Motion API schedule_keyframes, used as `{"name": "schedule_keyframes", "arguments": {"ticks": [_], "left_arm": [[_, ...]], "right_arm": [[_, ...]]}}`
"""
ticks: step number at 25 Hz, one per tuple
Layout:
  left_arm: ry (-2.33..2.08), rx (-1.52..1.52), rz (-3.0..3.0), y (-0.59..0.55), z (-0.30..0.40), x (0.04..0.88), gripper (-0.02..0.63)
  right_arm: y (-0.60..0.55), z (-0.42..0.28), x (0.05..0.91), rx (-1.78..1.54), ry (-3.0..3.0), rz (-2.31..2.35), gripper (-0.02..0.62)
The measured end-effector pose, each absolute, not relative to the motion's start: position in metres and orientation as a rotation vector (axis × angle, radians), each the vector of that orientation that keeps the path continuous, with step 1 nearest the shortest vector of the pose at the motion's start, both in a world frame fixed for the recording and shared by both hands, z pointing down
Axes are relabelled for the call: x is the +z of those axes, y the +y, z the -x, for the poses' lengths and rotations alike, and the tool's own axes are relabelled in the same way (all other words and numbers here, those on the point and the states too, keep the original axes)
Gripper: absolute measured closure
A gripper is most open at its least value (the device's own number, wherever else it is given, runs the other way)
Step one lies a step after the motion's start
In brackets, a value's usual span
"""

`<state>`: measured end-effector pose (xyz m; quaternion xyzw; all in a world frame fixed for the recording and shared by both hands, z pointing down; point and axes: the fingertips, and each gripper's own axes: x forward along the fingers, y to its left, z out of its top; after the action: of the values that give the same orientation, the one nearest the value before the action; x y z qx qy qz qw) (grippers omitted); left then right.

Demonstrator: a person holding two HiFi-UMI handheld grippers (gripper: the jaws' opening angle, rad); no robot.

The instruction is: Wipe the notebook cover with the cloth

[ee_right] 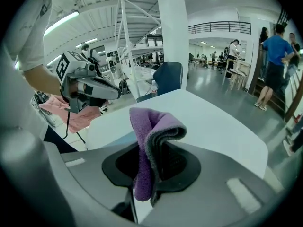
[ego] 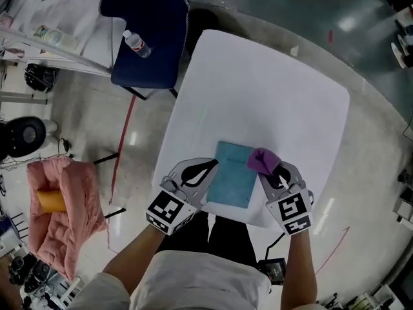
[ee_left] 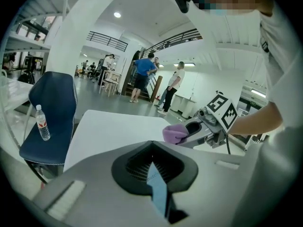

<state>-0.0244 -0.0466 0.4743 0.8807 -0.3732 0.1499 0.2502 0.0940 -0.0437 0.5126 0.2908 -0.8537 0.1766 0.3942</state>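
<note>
A light blue notebook (ego: 232,175) lies flat near the front edge of the white table (ego: 271,89). My left gripper (ego: 208,170) is shut on the notebook's left edge; in the left gripper view the thin blue cover (ee_left: 158,189) stands edge-on between the jaws. At the notebook's upper right corner my right gripper (ego: 271,170) is shut on a folded purple cloth (ego: 263,161). The cloth (ee_right: 147,148) rises out of the jaws in the right gripper view, and the left gripper view shows the cloth (ee_left: 175,133) hovering over the table.
A dark blue chair (ego: 148,31) with a water bottle (ego: 137,44) on its seat stands beyond the table's far left corner. A pink padded bundle (ego: 64,205) lies on the floor to the left. Several people (ee_left: 142,77) stand far off in the hall.
</note>
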Motion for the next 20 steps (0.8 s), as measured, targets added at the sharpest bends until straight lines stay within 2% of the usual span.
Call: {"name": "schedule_keyframes", "arguments": {"ticks": [20], "left_arm": [[-1.063, 0.376, -2.314, -0.036, 0.053, 0.516, 0.606]], "right_arm": [[-0.051, -0.089, 0.583, 0.227, -1.975, -0.545, 0.491]]}}
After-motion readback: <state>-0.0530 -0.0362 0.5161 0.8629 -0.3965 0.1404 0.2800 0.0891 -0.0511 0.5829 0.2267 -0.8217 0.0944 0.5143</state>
